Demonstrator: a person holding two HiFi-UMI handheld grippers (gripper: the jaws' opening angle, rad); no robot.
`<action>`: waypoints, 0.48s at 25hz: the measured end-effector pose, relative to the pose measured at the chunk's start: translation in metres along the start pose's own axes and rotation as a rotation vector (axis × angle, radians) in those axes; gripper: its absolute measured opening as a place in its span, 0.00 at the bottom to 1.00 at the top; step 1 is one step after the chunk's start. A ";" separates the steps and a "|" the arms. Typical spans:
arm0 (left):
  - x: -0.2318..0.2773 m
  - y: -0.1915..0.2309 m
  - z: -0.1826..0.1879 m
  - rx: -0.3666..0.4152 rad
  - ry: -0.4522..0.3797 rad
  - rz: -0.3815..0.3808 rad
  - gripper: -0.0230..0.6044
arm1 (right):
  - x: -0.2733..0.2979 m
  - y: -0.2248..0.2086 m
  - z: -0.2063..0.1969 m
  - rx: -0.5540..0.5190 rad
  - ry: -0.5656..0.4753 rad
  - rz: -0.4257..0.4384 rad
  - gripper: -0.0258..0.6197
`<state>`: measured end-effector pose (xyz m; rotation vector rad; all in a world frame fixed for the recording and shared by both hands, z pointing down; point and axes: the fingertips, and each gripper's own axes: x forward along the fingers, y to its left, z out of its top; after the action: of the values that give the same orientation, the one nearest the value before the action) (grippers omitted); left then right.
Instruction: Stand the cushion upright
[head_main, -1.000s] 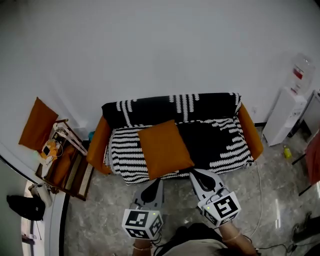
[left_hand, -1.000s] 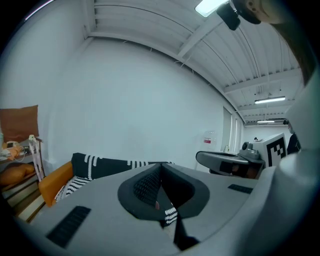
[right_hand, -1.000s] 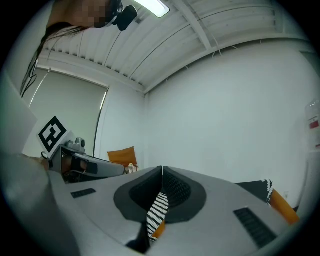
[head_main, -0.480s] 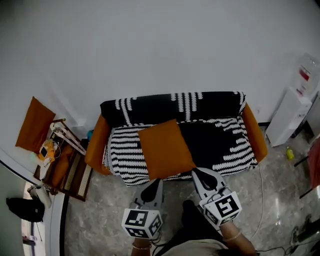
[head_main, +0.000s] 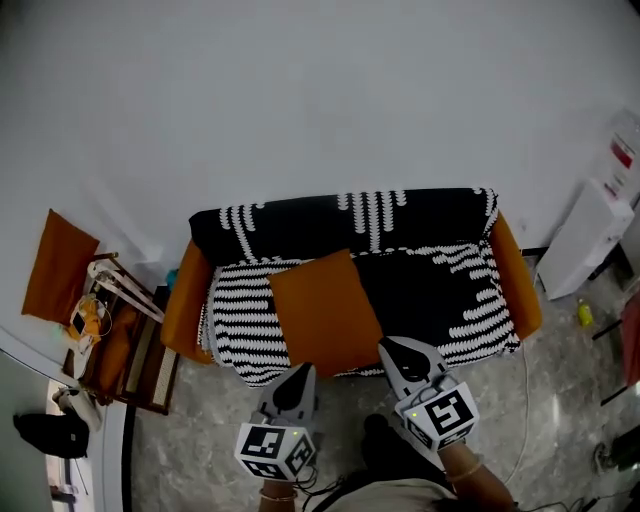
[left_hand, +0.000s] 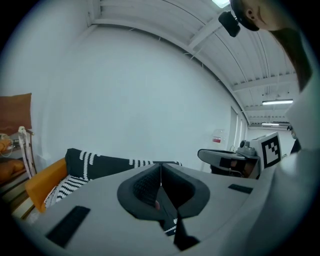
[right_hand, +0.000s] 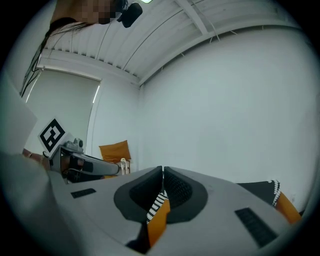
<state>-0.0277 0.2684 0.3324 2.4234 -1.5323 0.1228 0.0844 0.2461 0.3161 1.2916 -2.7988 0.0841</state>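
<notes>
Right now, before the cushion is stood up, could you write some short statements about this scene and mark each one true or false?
The orange cushion lies flat on the seat of the sofa. True.
The left hand-held gripper grips the cushion. False: its jaws are shut on nothing.
The right hand-held gripper is shut. True.
The sofa is covered in plain red. False: the cover is black with white stripes.
A second orange cushion stands at the far left, off the sofa. True.

Right tongs (right_hand: 163, 171): jaws together. Left tongs (right_hand: 116, 168) alongside at left. Sofa (right_hand: 257, 189) at right edge.
</notes>
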 end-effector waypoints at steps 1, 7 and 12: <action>0.011 0.003 0.001 -0.005 0.001 0.000 0.07 | 0.007 -0.010 -0.002 -0.004 0.014 0.005 0.05; 0.072 0.028 -0.004 -0.037 0.006 0.011 0.07 | 0.057 -0.062 -0.020 -0.046 0.036 0.058 0.05; 0.105 0.047 -0.017 -0.048 0.016 0.043 0.13 | 0.087 -0.091 -0.039 -0.081 0.061 0.106 0.07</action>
<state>-0.0226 0.1631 0.3799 2.3481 -1.5623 0.1128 0.0983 0.1236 0.3641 1.1049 -2.7868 0.0145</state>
